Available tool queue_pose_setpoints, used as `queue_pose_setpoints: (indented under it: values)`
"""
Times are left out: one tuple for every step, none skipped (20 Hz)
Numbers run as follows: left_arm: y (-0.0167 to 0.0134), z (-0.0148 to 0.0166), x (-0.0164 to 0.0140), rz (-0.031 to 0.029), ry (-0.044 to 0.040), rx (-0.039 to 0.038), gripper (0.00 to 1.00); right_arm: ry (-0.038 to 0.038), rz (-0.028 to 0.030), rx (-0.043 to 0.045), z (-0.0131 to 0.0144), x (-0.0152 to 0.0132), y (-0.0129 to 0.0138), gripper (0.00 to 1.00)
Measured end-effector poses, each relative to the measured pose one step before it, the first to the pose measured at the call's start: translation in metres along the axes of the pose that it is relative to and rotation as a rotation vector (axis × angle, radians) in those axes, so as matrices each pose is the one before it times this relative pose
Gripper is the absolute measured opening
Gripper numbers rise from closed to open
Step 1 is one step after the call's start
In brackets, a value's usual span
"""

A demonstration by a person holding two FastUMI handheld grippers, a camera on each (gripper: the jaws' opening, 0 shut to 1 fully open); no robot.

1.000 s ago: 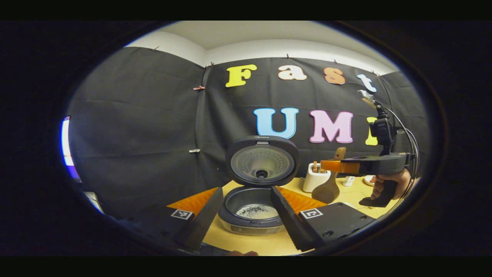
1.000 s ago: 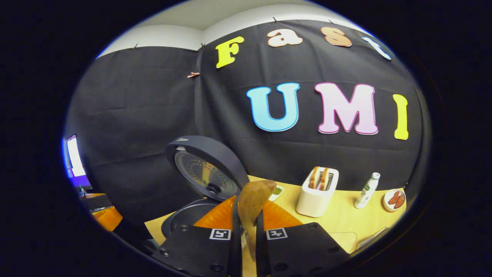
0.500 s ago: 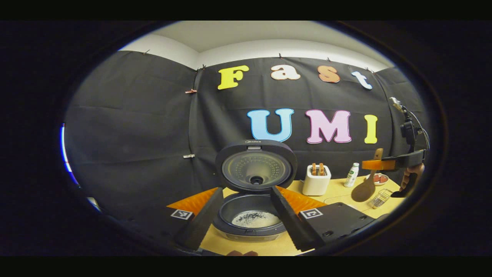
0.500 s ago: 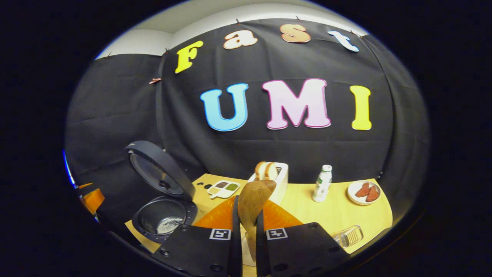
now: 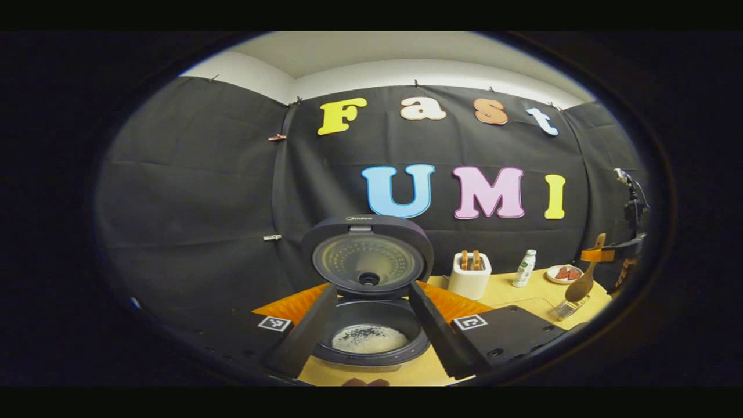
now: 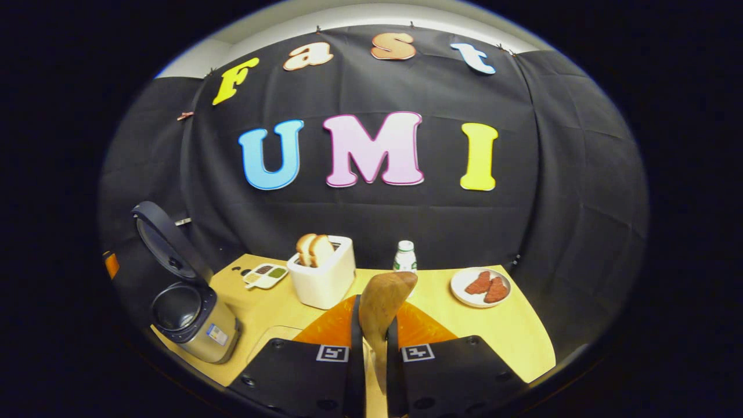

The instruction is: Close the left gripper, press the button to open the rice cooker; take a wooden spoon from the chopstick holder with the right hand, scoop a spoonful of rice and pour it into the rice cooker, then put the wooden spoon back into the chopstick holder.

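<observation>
With its lid standing upright, the rice cooker sits at six o'clock in the left gripper view, and in its dark inner pot we see a pale layer of rice flecked with dark grains. The left gripper has its jaws spread wide, one to each side of the pot, holding nothing.

In the right gripper view the right gripper has its jaws closed on the wooden spoon, whose bowl rises above them at six o'clock. From the left gripper view we see that same spoon at three o'clock, hanging bowl-down just above a small clear holder lying on the surface; it may be the chopstick holder, though it is too small for us to be sure.

Toward nine o'clock in the right gripper view the cooker stands open on the yellow surface. Near it a small divided tray holds light, dark and green portions. At the centre a white toaster carries two slices of bread in its slots. A white bottle with a green label stands just behind the spoon, and at three o'clock a white plate holds two reddish-brown pieces.
</observation>
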State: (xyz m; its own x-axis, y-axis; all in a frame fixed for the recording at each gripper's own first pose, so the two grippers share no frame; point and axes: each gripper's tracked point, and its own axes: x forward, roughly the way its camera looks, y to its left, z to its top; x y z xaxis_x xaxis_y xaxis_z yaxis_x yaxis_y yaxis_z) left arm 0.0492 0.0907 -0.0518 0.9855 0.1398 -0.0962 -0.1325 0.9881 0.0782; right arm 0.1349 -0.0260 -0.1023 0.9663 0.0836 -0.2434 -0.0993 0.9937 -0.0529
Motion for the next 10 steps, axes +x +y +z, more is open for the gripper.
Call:
queue_pose_setpoints:
  values:
    - [-0.00277,0.00242,0.00148,-0.00018,-0.00539,0.00989,0.86,0.00558,-0.02643,0.01228,-0.00312,0.0012,-0.0144,0.18]
    - [-0.00039,0.00097,0.00237,0.00172,-0.00348,0.006,0.86,-0.0014,-0.02755,0.00958,-0.00178,0.00066,-0.01503,0.18]
    - [-0.00142,0.00223,0.00164,0.00106,-0.00537,0.00433,0.86,0.01004,-0.02583,0.00594,-0.00424,0.00252,-0.01392,0.18]
    - [-0.00192,0.00155,0.00215,-0.00182,-0.00378,0.00527,0.86,0.00887,-0.0219,0.00617,-0.00606,0.00238,-0.01207,0.18]
    - [-0.00302,0.00151,0.00219,-0.00254,-0.00463,0.00537,0.86,0.00831,-0.0169,0.00967,-0.00326,0.00257,-0.0096,0.18]
    - [-0.003,0.00057,0.00274,-0.00234,-0.00137,0.0036,0.86,0.01233,-0.01047,0.00683,-0.0037,0.00276,-0.00703,0.18]
    - [-0.00254,-0.0006,0.00158,-0.0025,0.00294,0.00142,0.86,0.00715,-0.0087,-0.00005,-0.00384,0.0029,-0.00572,0.18]
    - [-0.0022,0.00021,0.0027,-0.0024,0.0008,-0.00116,0.86,0.00991,-0.00577,-0.00168,-0.00537,0.00402,-0.00387,0.18]
    - [-0.00159,0.00039,0.0009,0.00054,0.00136,-0.00062,0.86,0.01166,-0.00274,0.00023,-0.00397,0.0033,-0.00289,0.18]
    - [-0.0009,-0.00023,0.00108,0.00299,0.00181,0.00173,0.87,-0.00086,0.00029,0.00949,0.00034,0.00242,-0.00125,0.18]
